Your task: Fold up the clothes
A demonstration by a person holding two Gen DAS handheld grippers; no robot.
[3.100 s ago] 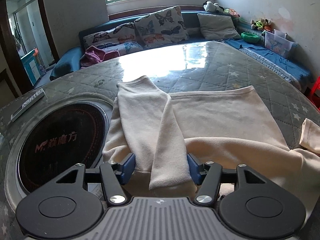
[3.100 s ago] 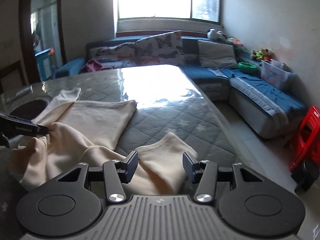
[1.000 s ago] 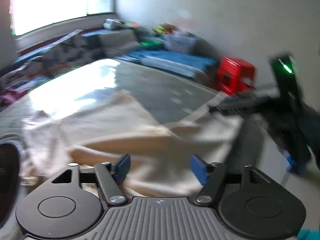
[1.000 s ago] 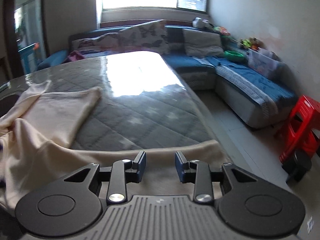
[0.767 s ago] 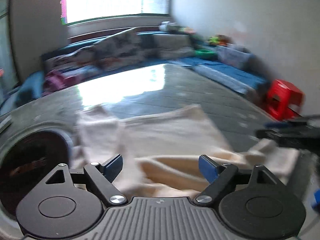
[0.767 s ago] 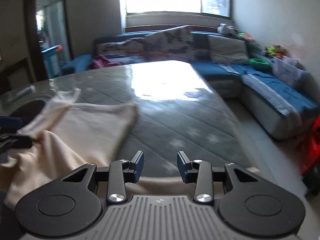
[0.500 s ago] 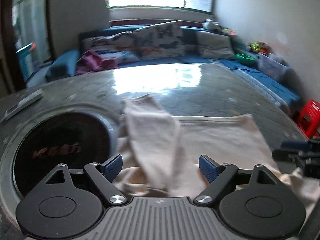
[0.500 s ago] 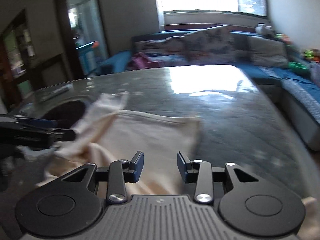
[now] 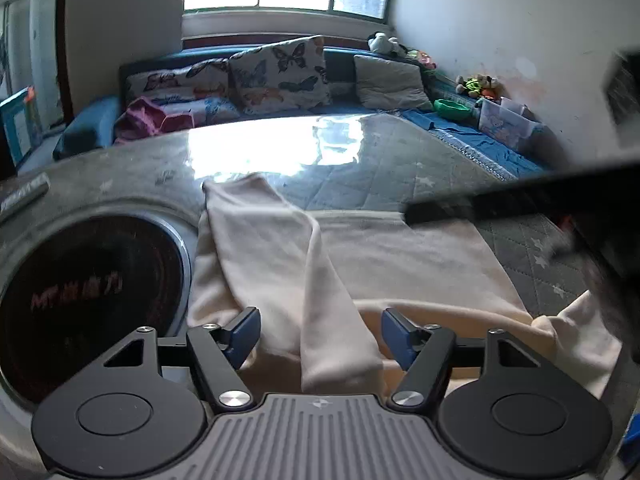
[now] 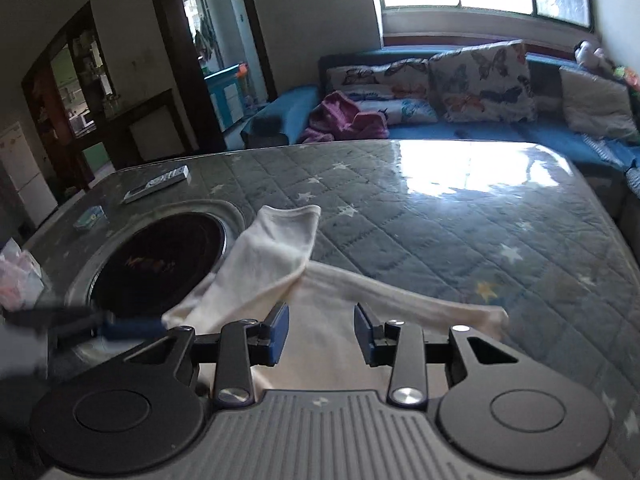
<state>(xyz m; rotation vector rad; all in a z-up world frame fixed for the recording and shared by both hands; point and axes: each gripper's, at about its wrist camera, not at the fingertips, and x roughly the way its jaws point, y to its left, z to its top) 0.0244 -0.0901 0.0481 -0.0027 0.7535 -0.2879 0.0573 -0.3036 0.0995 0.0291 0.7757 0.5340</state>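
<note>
The tabletop (image 10: 440, 216) carries a grey quilted cover with star prints under a glossy sheet. A round black induction cooktop (image 10: 156, 264) is recessed into it. Beyond the cooktop lies a remote control (image 10: 158, 189); a small blue-green pack (image 10: 91, 216) lies left of the cooktop. Behind the tabletop stands a blue sofa (image 10: 500, 130) with butterfly-print cushions (image 9: 280, 74) and a pink garment (image 10: 344, 122).
</note>
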